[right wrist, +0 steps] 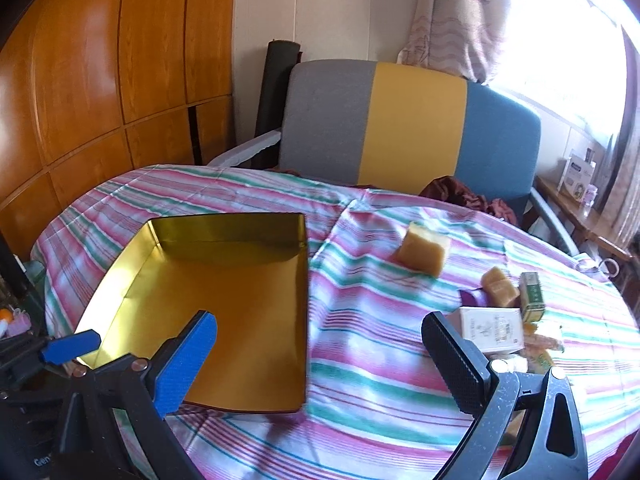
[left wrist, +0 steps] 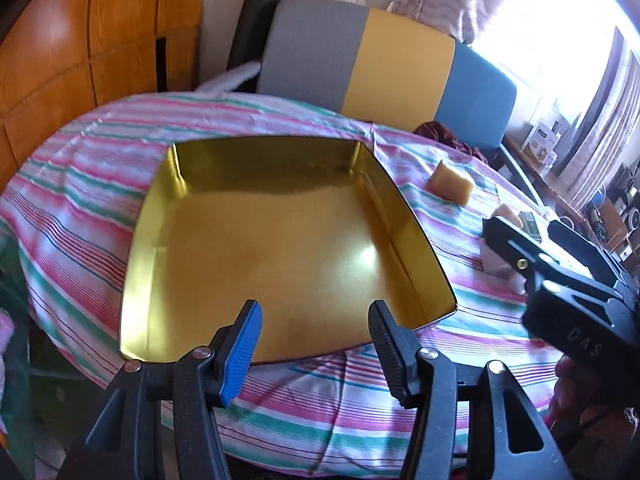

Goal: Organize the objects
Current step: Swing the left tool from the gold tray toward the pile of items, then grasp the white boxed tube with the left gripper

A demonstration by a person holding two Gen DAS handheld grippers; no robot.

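Raised letters "DAS" stood on the black body of the right gripper [left wrist: 500,236], seen at the right edge of the left wrist view. The letters "Gen" showed on dark gear at the lower left corner of the right wrist view, cut off there. Print on the white box [right wrist: 494,330] and the green box [right wrist: 532,292] near the right edge of the striped tablecloth [right wrist: 360,360], and on the packages [right wrist: 578,180] on the far wooden shelf, was too blurred to read.
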